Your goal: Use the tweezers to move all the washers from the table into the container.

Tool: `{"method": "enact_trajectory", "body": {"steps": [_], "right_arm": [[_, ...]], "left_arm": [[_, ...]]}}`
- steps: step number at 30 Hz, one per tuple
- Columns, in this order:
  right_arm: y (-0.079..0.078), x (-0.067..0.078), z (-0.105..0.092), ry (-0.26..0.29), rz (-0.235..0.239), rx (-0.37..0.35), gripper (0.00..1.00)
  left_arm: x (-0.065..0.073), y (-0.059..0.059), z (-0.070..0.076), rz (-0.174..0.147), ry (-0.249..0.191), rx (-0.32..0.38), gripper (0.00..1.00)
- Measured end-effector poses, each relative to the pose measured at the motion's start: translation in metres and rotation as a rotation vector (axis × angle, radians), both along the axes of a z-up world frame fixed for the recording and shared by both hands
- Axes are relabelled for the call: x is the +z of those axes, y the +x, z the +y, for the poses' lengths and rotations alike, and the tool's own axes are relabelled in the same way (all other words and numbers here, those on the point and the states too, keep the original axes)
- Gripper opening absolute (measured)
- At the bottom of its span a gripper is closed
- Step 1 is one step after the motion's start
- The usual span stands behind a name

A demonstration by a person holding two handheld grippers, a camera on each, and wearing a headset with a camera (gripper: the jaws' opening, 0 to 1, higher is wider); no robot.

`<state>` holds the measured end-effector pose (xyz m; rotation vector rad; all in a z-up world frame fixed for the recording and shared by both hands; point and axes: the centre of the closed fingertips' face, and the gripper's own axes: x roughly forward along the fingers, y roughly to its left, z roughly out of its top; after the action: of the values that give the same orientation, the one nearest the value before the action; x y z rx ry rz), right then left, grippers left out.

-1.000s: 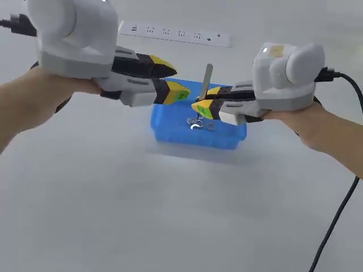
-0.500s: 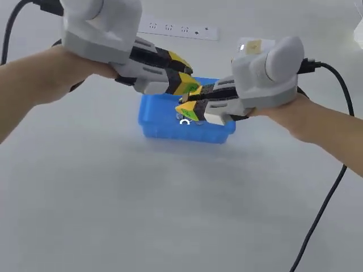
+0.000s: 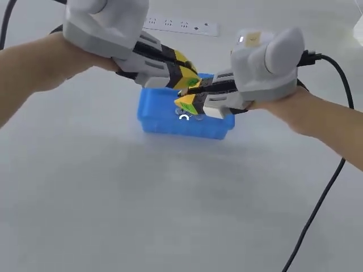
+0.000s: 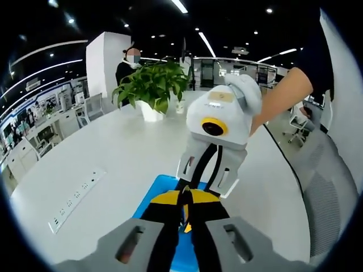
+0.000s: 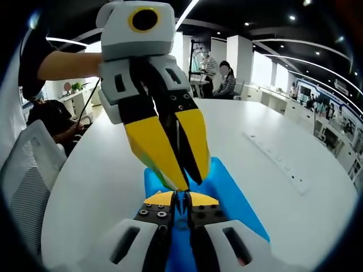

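Note:
The blue container [image 3: 170, 126] stands on the white table with several washers [image 3: 185, 118] lying in it. Both grippers meet tip to tip just above it. My left gripper [image 3: 191, 85] comes in from the left, jaws together. My right gripper [image 3: 185, 104] comes from the right, shut on a thin dark strip that looks like the tweezers [image 5: 179, 205]. In the right gripper view the left gripper [image 5: 182, 184] points down onto my right gripper [image 5: 180, 198], over the container [image 5: 232, 192]. In the left gripper view my left gripper [image 4: 184, 198] is pressed shut above the container [image 4: 156, 192].
A white power strip [image 3: 178, 24] lies behind the container. A black cable [image 3: 317, 209] trails off to the right of the right gripper. A potted plant [image 4: 150, 88] stands far down the table. Bare white table [image 3: 142, 198] lies in front.
The left gripper has moved right until its tips meet the right gripper's tips over the container. The tweezers stood upright a second ago and no longer stick up.

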<state>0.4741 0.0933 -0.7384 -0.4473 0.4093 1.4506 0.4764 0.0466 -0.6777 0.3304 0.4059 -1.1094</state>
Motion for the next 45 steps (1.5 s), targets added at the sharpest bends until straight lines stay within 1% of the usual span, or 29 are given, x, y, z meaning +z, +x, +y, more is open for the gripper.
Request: {"method": "enact_trajectory", "body": {"steps": [1, 3, 4, 8, 10, 11, 12, 13, 14, 16, 19, 21, 22, 23, 24, 25, 27, 29, 31, 33, 34, 35, 37, 38, 39, 41, 43, 44, 45], "right_arm": [[0.001, 0.001, 0.0, 0.001, -0.006, -0.004, 0.1], [0.002, 0.003, 0.001, 0.0, -0.022, -0.005, 0.11], [0.002, 0.003, 0.001, 0.001, -0.023, -0.005, 0.11], [0.004, 0.006, 0.002, -0.002, -0.046, -0.011, 0.12], [0.004, 0.009, 0.003, -0.001, -0.058, -0.009, 0.13], [0.003, 0.01, 0.003, -0.004, -0.061, -0.006, 0.14], [0.002, 0.011, 0.002, -0.008, -0.067, -0.005, 0.16], [0.002, 0.011, 0.002, -0.009, -0.071, -0.006, 0.18], [0.001, 0.012, 0.002, -0.011, -0.074, -0.004, 0.2], [0.0, 0.013, 0.001, -0.022, -0.091, 0.005, 0.2], [-0.004, 0.017, 0.0, -0.017, -0.087, 0.013, 0.19], [-0.007, 0.022, -0.001, -0.004, -0.075, 0.015, 0.15], [-0.008, 0.024, -0.001, 0.004, -0.067, 0.015, 0.14], [-0.008, 0.025, -0.001, 0.008, -0.064, 0.016, 0.12], [-0.012, 0.029, -0.003, 0.024, -0.04, 0.019, 0.12], [-0.017, 0.032, -0.003, 0.038, -0.02, 0.03, 0.12], [-0.025, 0.036, -0.005, 0.05, 0.003, 0.05, 0.11], [-0.036, 0.04, -0.008, 0.063, 0.015, 0.076, 0.11], [-0.049, 0.046, -0.011, 0.087, 0.041, 0.11, 0.1], [-0.059, 0.049, -0.016, 0.088, 0.038, 0.124, 0.09], [-0.062, 0.049, -0.018, 0.086, 0.039, 0.129, 0.08], [-0.067, 0.049, -0.021, 0.08, 0.033, 0.137, 0.08], [-0.072, 0.046, -0.024, 0.064, 0.033, 0.147, 0.08], [-0.076, 0.042, -0.027, 0.049, 0.033, 0.153, 0.08], [-0.078, 0.039, -0.028, 0.039, 0.036, 0.155, 0.08], [-0.084, 0.032, -0.033, 0.004, 0.038, 0.174, 0.07], [-0.087, 0.025, -0.037, -0.051, 0.009, 0.19, 0.07], [-0.089, 0.023, -0.038, -0.068, 0.002, 0.194, 0.07], [-0.09, 0.02, -0.039, -0.083, -0.001, 0.195, 0.07]], "left_arm": [[0.001, 0.001, 0.0, -0.012, 0.007, 0.003, 0.07], [0.002, 0.0, 0.001, -0.016, 0.011, 0.0, 0.06], [0.003, 0.001, 0.001, -0.027, 0.014, 0.003, 0.06], [0.007, 0.001, 0.001, -0.042, 0.016, 0.01, 0.06], [0.012, 0.001, 0.002, -0.053, 0.007, 0.014, 0.06], [0.016, 0.004, 0.003, -0.067, 0.0, 0.023, 0.06], [0.019, 0.004, 0.004, -0.067, -0.011, 0.023, 0.06], [0.023, 0.004, 0.004, -0.075, -0.023, 0.027, 0.06], [0.025, 0.005, 0.005, -0.08, -0.026, 0.031, 0.06], [0.027, 0.004, 0.007, -0.085, -0.022, 0.031, 0.06], [0.029, 0.0, 0.009, -0.09, -0.019, 0.025, 0.06], [0.029, 0.001, 0.011, -0.091, -0.019, 0.015, 0.06], [0.03, -0.003, 0.011, -0.097, -0.02, 0.003, 0.06], [0.03, -0.004, 0.011, -0.099, -0.018, 0.001, 0.06], [0.032, -0.01, 0.01, -0.102, -0.018, -0.015, 0.06], [0.034, -0.012, 0.009, -0.107, -0.021, -0.022, 0.06], [0.039, -0.019, 0.009, -0.103, -0.033, -0.039, 0.06], [0.044, -0.028, 0.007, -0.101, -0.048, -0.06, 0.06], [0.049, -0.039, 0.005, -0.096, -0.076, -0.088, 0.06], [0.051, -0.053, 0.003, -0.092, -0.093, -0.105, 0.06], [0.051, -0.058, 0.002, -0.087, -0.1, -0.107, 0.06], [0.05, -0.061, 0.002, -0.082, -0.112, -0.106, 0.06], [0.046, -0.066, 0.002, -0.072, -0.121, -0.109, 0.06], [0.043, -0.07, 0.001, -0.069, -0.128, -0.112, 0.06], [0.04, -0.071, 0.001, -0.055, -0.14, -0.101, 0.06], [0.033, -0.075, 0.0, -0.041, -0.154, -0.098, 0.06], [0.026, -0.078, -0.001, -0.036, -0.148, -0.095, 0.06], [0.023, -0.084, -0.004, -0.027, -0.143, -0.094, 0.06], [0.02, -0.087, -0.005, -0.014, -0.135, -0.085, 0.06]]}}
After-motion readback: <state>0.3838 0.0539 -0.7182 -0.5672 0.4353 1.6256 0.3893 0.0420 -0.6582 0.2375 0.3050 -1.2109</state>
